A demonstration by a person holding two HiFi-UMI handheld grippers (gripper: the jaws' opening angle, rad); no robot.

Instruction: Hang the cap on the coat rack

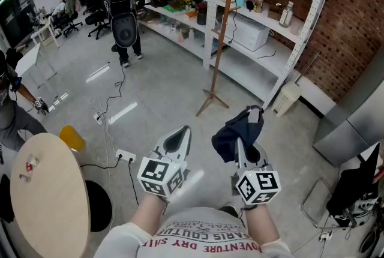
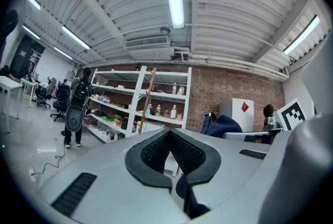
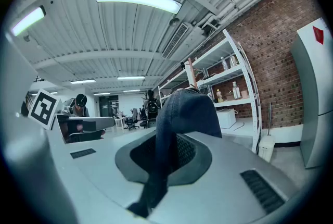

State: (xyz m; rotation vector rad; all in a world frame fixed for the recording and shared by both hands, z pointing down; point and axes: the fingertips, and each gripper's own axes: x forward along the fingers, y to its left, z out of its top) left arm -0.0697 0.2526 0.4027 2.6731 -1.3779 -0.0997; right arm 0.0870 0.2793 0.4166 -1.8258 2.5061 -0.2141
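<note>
Head view: two grippers held side by side low in frame, ahead of the holder's shirt [image 1: 204, 233], marker cubes [image 1: 159, 176] facing the camera. Right gripper [image 1: 253, 114] found clamped on a dark blue cap [image 1: 235, 134]. Fabric bunched round the jaws and drooping to their left, clear of the floor [image 1: 168, 83]. Left gripper [image 1: 179, 138] alongside, apart from the cap, carrying nothing.

Right gripper view: jaws pressed nearly together on a fold of the cap. Cloth running down between the black pads [image 3: 195, 155] and bulging above the tips.

Left gripper view: fingertips [image 2: 179, 142] meeting at the far end, with a narrow V left open behind them and nothing pinched. Cap visible at right in the background.

Coat rack [image 1: 219, 41]: wooden pole on splayed feet, upright on the floor, ahead of both grippers and just in front of white shelving [image 1: 300, 23]. Top cut off by the frame edge in the head view. Well apart from the cap; cap not yet hung.

Surroundings: brick wall [image 1: 348, 29] behind the shelving. Round pale table [image 1: 48, 191] at lower left, with a yellow object [image 1: 72, 138] on the floor just beside it. White power strip [image 1: 125, 156] with cables near the left gripper. Standing person [image 1: 123, 5] with a dark backpack at upper left, near office chairs.
</note>
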